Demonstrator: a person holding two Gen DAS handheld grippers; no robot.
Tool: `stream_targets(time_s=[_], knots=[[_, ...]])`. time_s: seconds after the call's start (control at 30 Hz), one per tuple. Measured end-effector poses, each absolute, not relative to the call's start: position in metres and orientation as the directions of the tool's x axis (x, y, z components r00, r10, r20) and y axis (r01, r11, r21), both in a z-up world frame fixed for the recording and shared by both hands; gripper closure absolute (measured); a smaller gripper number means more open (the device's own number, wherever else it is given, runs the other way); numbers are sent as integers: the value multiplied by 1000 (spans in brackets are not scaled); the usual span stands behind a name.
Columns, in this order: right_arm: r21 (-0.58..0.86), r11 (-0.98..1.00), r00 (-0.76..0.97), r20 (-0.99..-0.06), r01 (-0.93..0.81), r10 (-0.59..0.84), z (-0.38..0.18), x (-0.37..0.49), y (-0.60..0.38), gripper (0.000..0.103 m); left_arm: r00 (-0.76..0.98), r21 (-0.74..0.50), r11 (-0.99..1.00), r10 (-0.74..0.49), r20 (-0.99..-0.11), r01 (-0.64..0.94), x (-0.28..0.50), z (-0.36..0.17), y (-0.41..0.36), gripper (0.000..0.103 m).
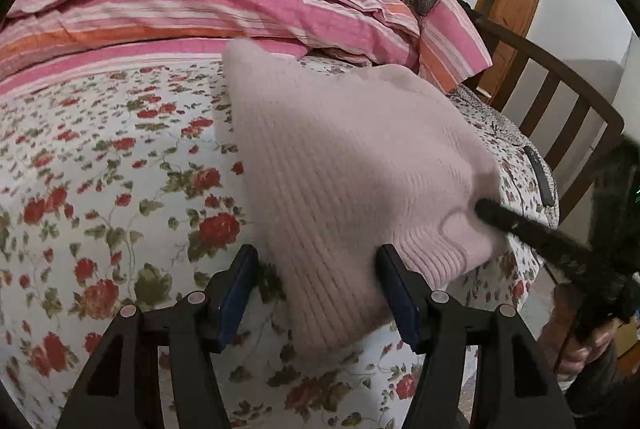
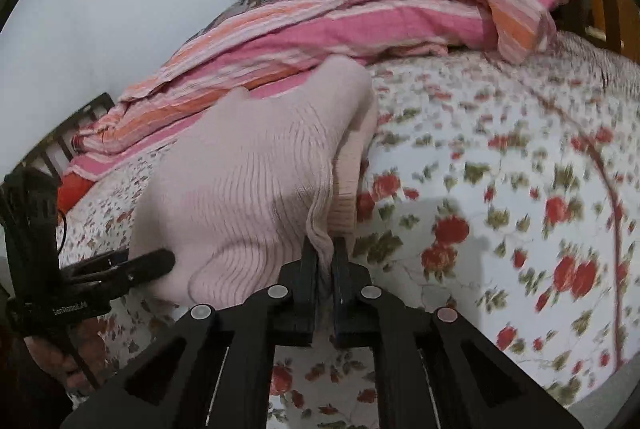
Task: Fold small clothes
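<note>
Floral bedsheet (image 1: 100, 169) fills the scene as a pale pink knit garment (image 1: 340, 169) is lifted off it for folding, its far end trailing toward the striped quilt (image 1: 200, 5) at twelve o'clock. One ribbed edge is pinched tight in the right gripper (image 2: 325, 253), presumably to carry that edge over. At nine o'clock from it, the left gripper (image 1: 318, 269) spreads wide around the knit (clamping nothing), angled low over the bed.
</note>
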State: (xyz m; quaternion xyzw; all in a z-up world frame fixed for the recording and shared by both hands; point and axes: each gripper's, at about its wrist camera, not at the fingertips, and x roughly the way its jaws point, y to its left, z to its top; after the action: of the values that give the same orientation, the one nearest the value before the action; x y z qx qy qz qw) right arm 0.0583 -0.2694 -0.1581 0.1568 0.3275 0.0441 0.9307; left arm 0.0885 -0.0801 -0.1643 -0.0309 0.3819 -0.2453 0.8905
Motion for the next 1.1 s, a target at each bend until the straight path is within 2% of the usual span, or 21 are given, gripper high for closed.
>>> stream_targets(time_s=[0.03,0.1,0.13,0.17,0.2,0.33,0.4,0.47,0.57,0.63,0.7,0.73,0.8,0.83,0.87,0.93,1.1], knots=[[315,949,787,-590,16,183,-153,58,-269,85,590,-244,878,-461,-663,412,89,-162,-78,42],[314,949,819,-542,-10,188,-135,58,-269,76,590,-259,871,-477,-651,418,90,-156,-75,42],[311,950,827,-530,-17,188,-129,60,-269,66,594,-271,866,-488,-640,420,91,-152,-73,42],[311,950,835,-517,-25,191,-123,65,-269,60,609,-278,864,-495,-620,419,93,-146,-70,43],[313,949,837,-513,-25,191,-121,70,-269,60,620,-278,865,-495,-609,417,94,-141,-70,43],[363,932,831,-517,-7,207,-118,102,-271,60,650,-256,880,-469,-598,400,110,-124,-72,43],[352,936,800,-568,26,191,-123,121,-267,80,642,-242,888,-452,-620,392,120,-125,-77,41],[294,956,784,-594,2,181,-124,129,-260,89,632,-249,886,-455,-627,392,124,-129,-77,41],[277,955,842,-488,-102,232,-112,106,-265,90,604,-301,854,-515,-609,424,126,-133,-72,37],[318,946,827,-515,-61,226,-123,105,-278,90,582,-321,841,-535,-612,436,130,-136,-74,36],[358,934,772,-597,13,219,-152,115,-286,90,567,-319,837,-539,-622,445,133,-138,-79,36],[370,929,775,-592,17,222,-154,113,-288,86,573,-305,841,-531,-625,446,133,-138,-81,35],[395,918,779,-584,28,228,-145,108,-295,65,591,-279,846,-521,-615,455,131,-133,-80,36],[420,907,778,-583,41,234,-142,107,-299,46,599,-275,846,-521,-608,458,131,-131,-77,36],[453,890,781,-572,47,250,-141,107,-304,36,610,-276,848,-520,-598,453,131,-128,-72,36],[540,841,764,-558,38,324,-147,113,-311,28,626,-295,853,-518,-583,431,135,-125,-61,36],[625,779,691,-585,49,425,-171,141,-302,24,646,-362,866,-499,-577,345,147,-125,-21,38]])
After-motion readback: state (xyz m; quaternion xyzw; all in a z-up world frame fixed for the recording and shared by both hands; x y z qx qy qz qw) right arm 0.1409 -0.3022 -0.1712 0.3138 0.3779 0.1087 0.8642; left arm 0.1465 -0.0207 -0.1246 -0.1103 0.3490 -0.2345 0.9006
